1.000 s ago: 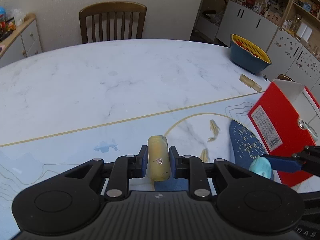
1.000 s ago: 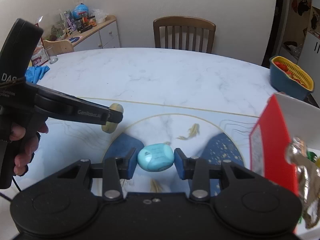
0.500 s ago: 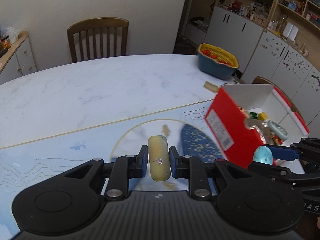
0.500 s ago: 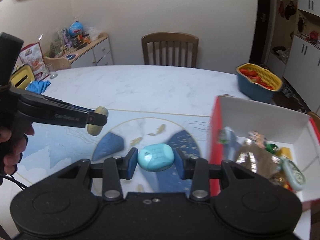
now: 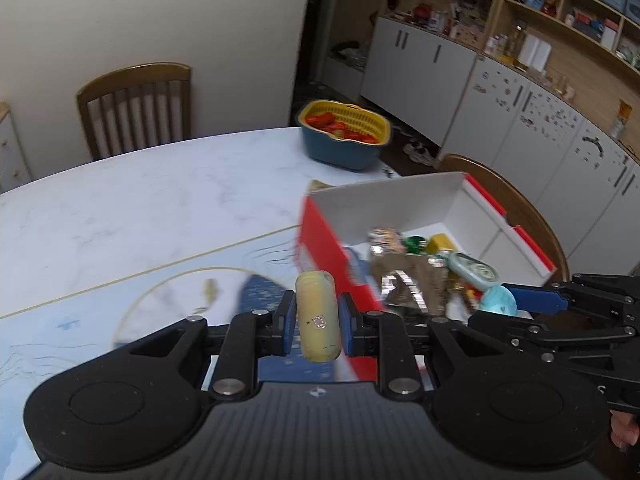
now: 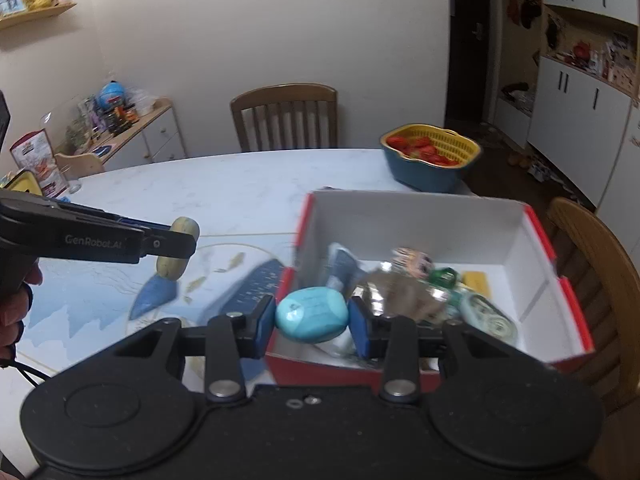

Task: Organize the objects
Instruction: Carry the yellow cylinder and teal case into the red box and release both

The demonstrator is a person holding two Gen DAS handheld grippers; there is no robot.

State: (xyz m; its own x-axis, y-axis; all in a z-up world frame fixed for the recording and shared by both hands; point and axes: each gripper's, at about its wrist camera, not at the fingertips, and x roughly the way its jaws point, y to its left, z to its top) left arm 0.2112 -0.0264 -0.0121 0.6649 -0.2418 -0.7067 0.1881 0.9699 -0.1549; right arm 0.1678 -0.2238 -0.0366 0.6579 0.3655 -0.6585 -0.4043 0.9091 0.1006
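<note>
My left gripper (image 5: 318, 322) is shut on a pale yellow capsule-shaped object (image 5: 318, 316), held above the table just left of the red box (image 5: 328, 256). It also shows in the right wrist view (image 6: 176, 250). My right gripper (image 6: 312, 316) is shut on a turquoise rounded object (image 6: 312, 314), held over the near left corner of the red box (image 6: 552, 248). The turquoise object also shows in the left wrist view (image 5: 498, 300). The box has white inner walls and holds several small items.
A blue basket with a yellow strainer (image 5: 346, 136) of red items stands at the table's far edge. Wooden chairs stand behind the table (image 6: 286, 116) and to the right of the box (image 6: 592, 264). A cluttered sideboard (image 6: 120, 120) is at far left.
Both grippers have moved right and up toward the red box, each holding its object. The right gripper now hangs over the box's near corner; the box interior has come into view.
</note>
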